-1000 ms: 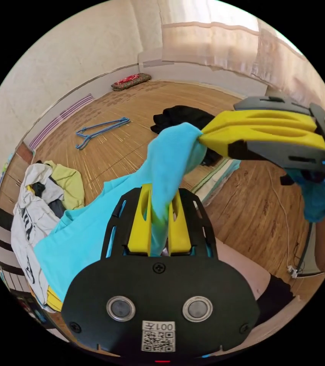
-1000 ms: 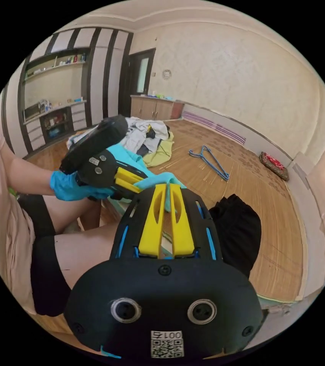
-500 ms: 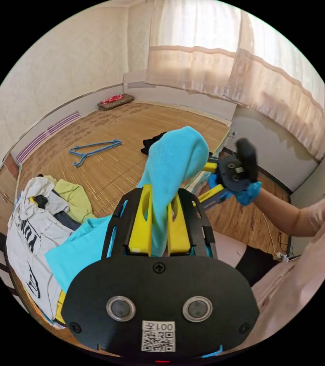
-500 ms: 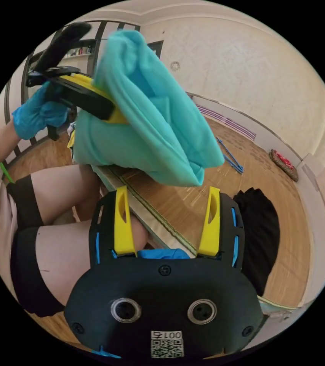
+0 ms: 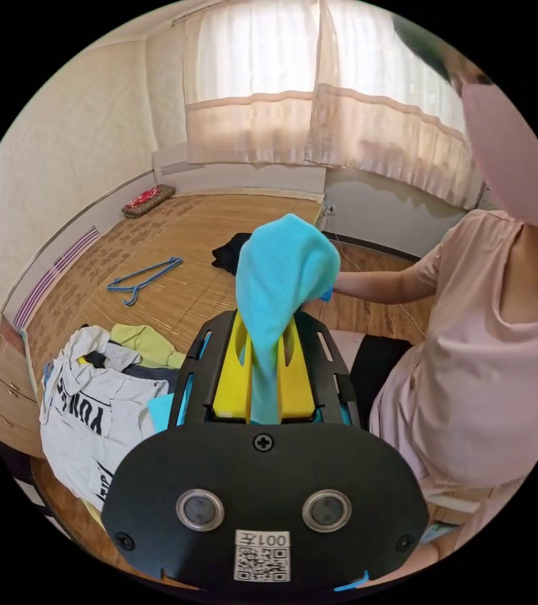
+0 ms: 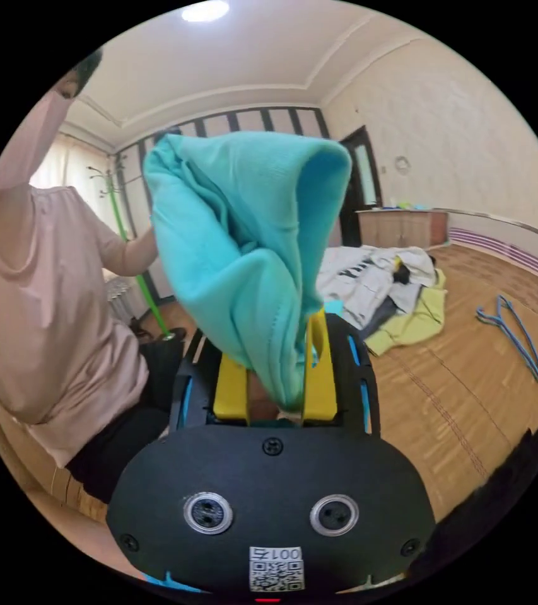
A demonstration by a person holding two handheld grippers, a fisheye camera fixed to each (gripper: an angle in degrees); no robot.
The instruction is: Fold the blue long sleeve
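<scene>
- Left gripper (image 5: 263, 337) up in the left gripper view, yellow jaws pinched together on the blue long sleeve (image 5: 281, 277), and the cloth bunches in a hump above the jaw tips.
- A strip of that blue cloth runs down between the jaws to the gripper's black body.
- In the right gripper view the right gripper (image 6: 278, 359) has its jaws a little apart with a thick fold of the blue long sleeve (image 6: 243, 252) between them; cloth lies against the right jaw, but I cannot tell whether both jaws press on it.
- The garment is off the floor here, ballooning above the jaws.
- Person in a pink top (image 5: 470, 353) sits close beside the gripper, one arm reaching behind the cloth.
- On the wooden floor (image 6: 470, 403): a pile of clothes (image 6: 382, 283) and, well apart from it, a blue hanger (image 6: 521, 343).
</scene>
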